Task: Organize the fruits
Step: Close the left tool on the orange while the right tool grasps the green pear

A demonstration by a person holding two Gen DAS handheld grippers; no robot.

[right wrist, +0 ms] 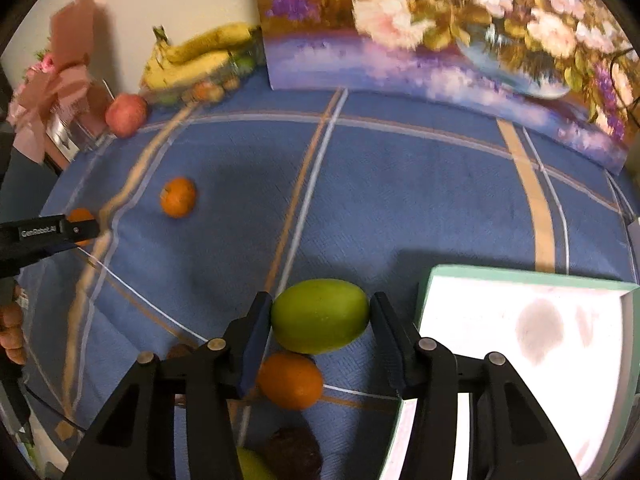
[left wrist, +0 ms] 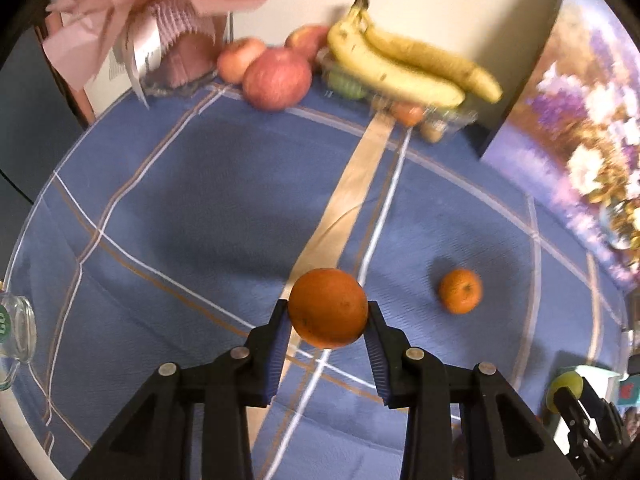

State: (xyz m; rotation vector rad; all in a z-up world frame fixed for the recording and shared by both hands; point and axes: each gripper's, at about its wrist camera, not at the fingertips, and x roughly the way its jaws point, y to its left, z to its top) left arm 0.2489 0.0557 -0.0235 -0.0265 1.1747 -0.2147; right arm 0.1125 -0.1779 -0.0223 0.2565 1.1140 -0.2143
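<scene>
black fingers of the left hand-held gripper (left wrist: pixel 328 322) press on both sides of an orange (left wrist: pixel 328 307), narrowed onto it and holding it clear above the blue plaid cloth (left wrist: pixel 180 208) that covers the tabletop. the orange is round, so no long axis shows, and its stem end cannot be made out. just beyond it to the right a small tangerine (left wrist: pixel 461 290) sits on the cloth, stem dimple facing up toward the camera. at the far edge, near the wall, lie three red apples (left wrist: pixel 277 78) and a bunch of bananas (left wrist: pixel 408 68) on a clear tray, their long axis running from the stems at upper left down to the tips at lower right.

in the right wrist view, the right hand-held gripper (right wrist: pixel 320 318) has a green fruit (right wrist: pixel 320 315) between its pads; the left pad touches it, while contact on the right side is too close to call. the fruit is oval, its long axis running across from finger to finger. below it, nearer the camera, another orange (right wrist: pixel 290 380) and a dark brown fruit (right wrist: pixel 294 452) rest on the cloth. a white tray with a mint-green rim (right wrist: pixel 520 276) sits just to the right. a flower painting (right wrist: pixel 440 32) leans at the back.
</scene>
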